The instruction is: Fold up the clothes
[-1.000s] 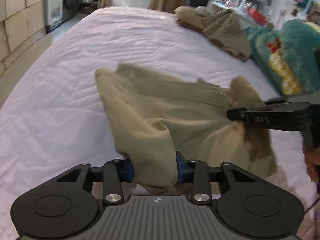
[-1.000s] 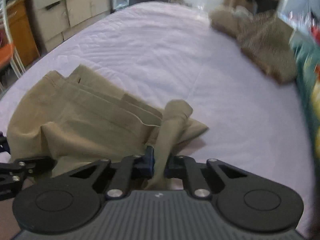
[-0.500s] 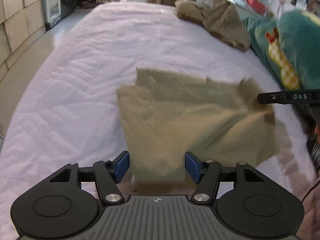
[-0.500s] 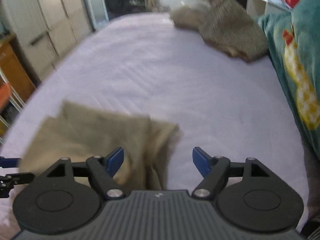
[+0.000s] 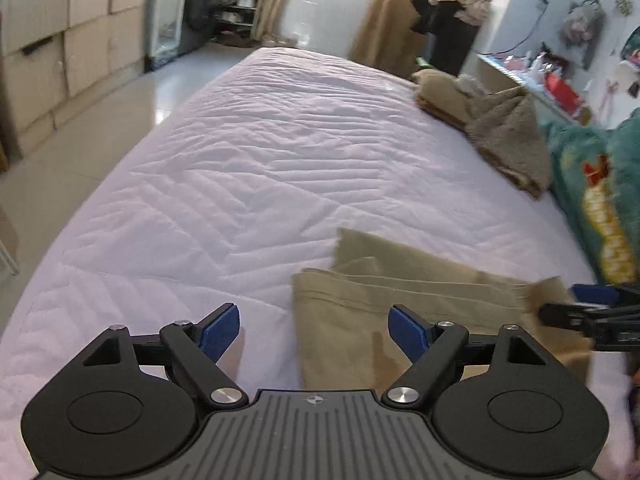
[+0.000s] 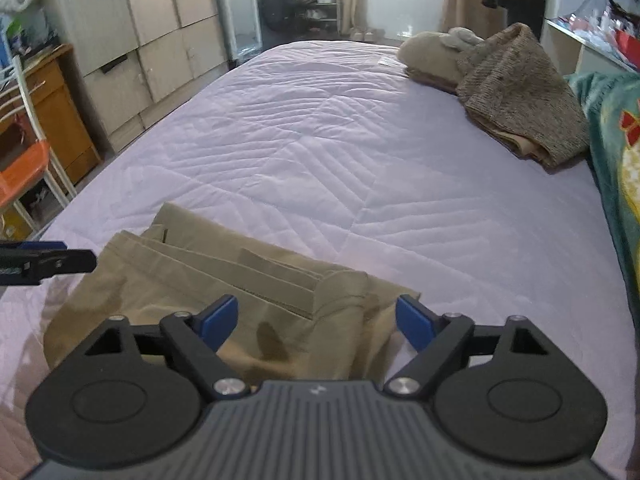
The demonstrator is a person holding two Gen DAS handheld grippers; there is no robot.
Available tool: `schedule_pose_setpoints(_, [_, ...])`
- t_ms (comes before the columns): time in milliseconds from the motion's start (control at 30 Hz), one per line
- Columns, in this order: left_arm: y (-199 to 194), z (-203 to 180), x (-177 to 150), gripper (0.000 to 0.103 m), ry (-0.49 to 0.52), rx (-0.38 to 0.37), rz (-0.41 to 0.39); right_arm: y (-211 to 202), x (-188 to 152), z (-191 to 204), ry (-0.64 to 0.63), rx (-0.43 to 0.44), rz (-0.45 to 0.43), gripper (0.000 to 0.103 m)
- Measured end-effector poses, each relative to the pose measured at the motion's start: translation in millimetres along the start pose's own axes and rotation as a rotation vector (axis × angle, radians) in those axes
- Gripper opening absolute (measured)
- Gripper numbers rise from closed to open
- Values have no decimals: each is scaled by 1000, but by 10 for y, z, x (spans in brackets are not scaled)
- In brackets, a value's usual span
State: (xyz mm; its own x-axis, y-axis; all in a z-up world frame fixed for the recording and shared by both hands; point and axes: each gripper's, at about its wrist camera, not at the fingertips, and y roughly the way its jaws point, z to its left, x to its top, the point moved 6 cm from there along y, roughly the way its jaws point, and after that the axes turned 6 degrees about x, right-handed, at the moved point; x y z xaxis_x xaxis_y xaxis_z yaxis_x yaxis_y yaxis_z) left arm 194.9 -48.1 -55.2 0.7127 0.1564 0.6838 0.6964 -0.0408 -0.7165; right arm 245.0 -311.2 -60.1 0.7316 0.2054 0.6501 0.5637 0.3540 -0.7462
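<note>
Bed [image 6: 320, 152], pale lilac quilted cover. Folded khaki trousers [image 6: 192, 292] lie flat at its near edge. Well beyond the trousers, far right: heaped brown knitwear [image 6: 516, 92]. Teal patterned blanket [image 6: 616, 152] along the right side.

A wide bed [image 6: 320, 128] with a quilted lilac cover fills the room, on a pale glossy floor [image 5: 80, 148]. Beige cabinets [image 6: 160, 32] line the left wall beside a wooden desk [image 6: 52, 120]. Daylight glares between tan curtains [image 5: 376, 40] at the far end.

The khaki garment [image 6: 192, 280] has its near edge hidden behind the right hand-held gripper [image 6: 316, 322].
</note>
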Motion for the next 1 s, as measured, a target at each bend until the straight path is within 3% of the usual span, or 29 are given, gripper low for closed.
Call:
schedule_pose_setpoints(33, [26,-3,-9,83,8,3,-10,22,-3,7,-16,1,-3,69])
schedule_pose_setpoints(100, [68,-47,-14,83,27,-5,-34,95,-27,4,-45,-26,16,28])
schedule_pose_setpoints(167, [128,-96,-28,83,37,-6,-50,140,-63,-9,-62,-37,25,14])
schedule_pose_setpoints(267, [231,-112,-84,79,31,-5,-45,149,-123,-30,-64,-25,22,12])
schedule_pose_setpoints(333, [242,-157,-121,67,42,-21,-64,129,-154,-35,-69,-28,20,12])
schedule_pose_setpoints(400, [202,-242,-133,49,88,-32,-111,107,-184,-29,-82,-33,18,12])
schedule_pose_setpoints(500, [118,-340,-127,41,100,-73,-136,69,-218,16,-81,-23,29,12])
schedule_pose_setpoints(767, [-189,-464,-153,40,134,-169,-146,-93,-323,138,-29,-2,80,6])
schedule_pose_setpoints(900, [-267,-449,-160,40,143,-165,-139,-71,-332,165,10,-40,89,5])
schedule_pose_setpoints(1000, [-238,-391,-159,40,143,-121,-125,-59,-293,168,34,-60,85,4])
